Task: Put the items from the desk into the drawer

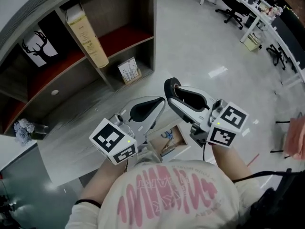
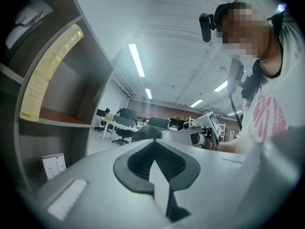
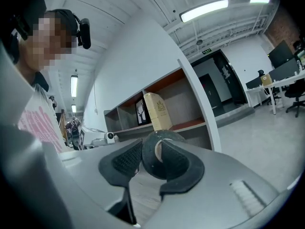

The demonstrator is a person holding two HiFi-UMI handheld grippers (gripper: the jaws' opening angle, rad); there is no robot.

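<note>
A black roll of tape (image 3: 157,157) sits between the pads of my right gripper (image 3: 151,160), which is shut on it. In the head view that roll (image 1: 172,85) shows at the tip of the right gripper (image 1: 173,90), held above the grey desk (image 1: 81,123). My left gripper (image 1: 159,102) hangs just left of it, its jaws closed with nothing between them. The left gripper view shows its pads (image 2: 138,162) meeting at the tip. Below both grippers, close to the person's body, the wooden drawer (image 1: 180,136) stands open with a blue-handled item (image 1: 167,135) inside.
A shelf unit behind the desk holds a tall yellow box (image 1: 88,35), a deer picture (image 1: 38,46) and a small card (image 1: 128,70). A bunch of pale flowers (image 1: 23,128) stands at the desk's left end. Office desks and chairs (image 1: 238,8) stand far off on the shiny floor.
</note>
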